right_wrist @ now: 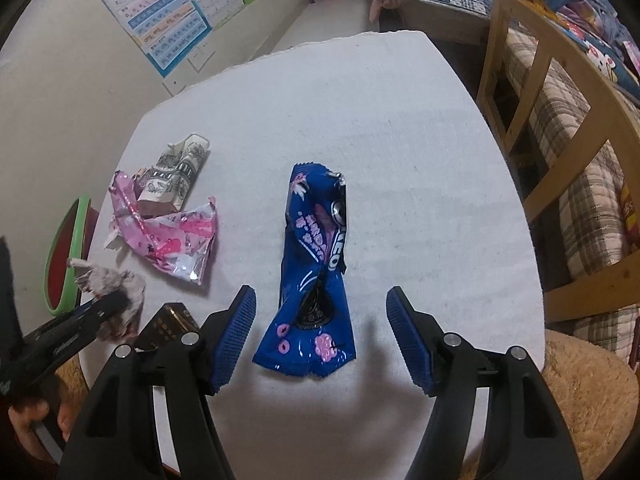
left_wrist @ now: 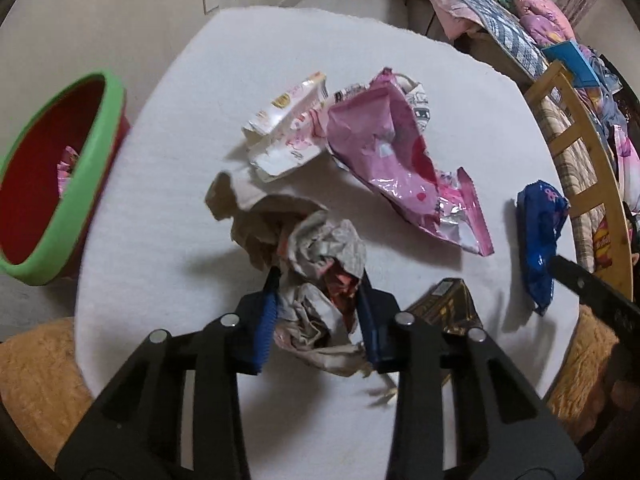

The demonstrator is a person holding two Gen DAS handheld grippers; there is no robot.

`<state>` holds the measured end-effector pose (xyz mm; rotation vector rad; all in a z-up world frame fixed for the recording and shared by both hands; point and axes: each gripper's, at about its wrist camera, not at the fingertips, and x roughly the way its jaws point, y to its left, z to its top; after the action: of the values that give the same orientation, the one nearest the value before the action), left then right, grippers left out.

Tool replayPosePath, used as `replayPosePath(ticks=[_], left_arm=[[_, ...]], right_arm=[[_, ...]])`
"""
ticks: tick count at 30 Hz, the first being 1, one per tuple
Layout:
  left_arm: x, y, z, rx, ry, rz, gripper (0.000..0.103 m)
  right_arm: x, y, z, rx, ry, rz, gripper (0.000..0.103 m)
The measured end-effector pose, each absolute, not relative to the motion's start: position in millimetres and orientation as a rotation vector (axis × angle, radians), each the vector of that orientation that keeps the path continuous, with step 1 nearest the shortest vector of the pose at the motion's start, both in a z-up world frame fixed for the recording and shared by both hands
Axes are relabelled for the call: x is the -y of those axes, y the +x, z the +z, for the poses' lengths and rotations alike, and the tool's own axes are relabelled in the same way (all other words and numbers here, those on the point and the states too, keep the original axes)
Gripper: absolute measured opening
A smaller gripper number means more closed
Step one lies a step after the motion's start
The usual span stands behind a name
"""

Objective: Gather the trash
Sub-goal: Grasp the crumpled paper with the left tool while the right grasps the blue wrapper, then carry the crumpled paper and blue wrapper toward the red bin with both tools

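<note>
**Left gripper has the paper wad, right one is parked over the cookie pack**

So the left gripper [left_wrist: 318, 304] has its blue ribbed pads squeezed onto a crumpled wad of grey-white paper with red printed bits [left_wrist: 320, 276], sitting at about 6 o'clock on the round white cloth-covered table [left_wrist: 280, 60]. The jaws are closed on the wad from both sides, and the paper bulges out above and below the pads. In the right wrist view the same wad shows at 8 o'clock with the black finger pressed into it.

The right gripper [right_wrist: 322, 320] has its jaws spread wide, one blue pad on each side of the lower end of a crinkled blue plastic cookie wrapper with pink flowers [right_wrist: 312, 272]. Neither pad is touching it as far as I can see.

Other trash on the table: a shiny pink foil bag, torn open [left_wrist: 400, 168], near the middle, a white and pink crumpled wrapper [left_wrist: 286, 128] just beside it at 11 o'clock, and a dark brown and gold small packet [left_wrist: 448, 304] right next to the left gripper at 5 o'clock.

The red bin with a green rim [left_wrist: 60, 184] sits off the table edge at 9 o'clock, with something pink inside.
</note>
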<state>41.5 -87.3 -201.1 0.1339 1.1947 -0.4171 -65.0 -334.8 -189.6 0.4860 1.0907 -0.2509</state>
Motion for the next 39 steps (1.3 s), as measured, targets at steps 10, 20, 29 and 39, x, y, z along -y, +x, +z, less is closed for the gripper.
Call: replayPosePath(ticks=[10, 20, 29, 39], left_arm=[[59, 32, -205, -1.208, 0.114, -0.388, 0.049], [56, 27, -203, -1.121, 0.134, -0.336, 0.074], [56, 25, -217, -1.219, 0.112, -0.337, 0.044], [55, 26, -172, -1.057, 0.168, -0.309, 0.038]], right_arm=[[334, -53, -200, -1.102, 0.491, -0.238, 0.066], [333, -58, -204, -1.113, 0.488, -0.248, 0.066], [332, -58, -211, -1.109, 0.509, -0.233, 0.042], [322, -63, -177, -1.02, 0.513, -0.196, 0.027]])
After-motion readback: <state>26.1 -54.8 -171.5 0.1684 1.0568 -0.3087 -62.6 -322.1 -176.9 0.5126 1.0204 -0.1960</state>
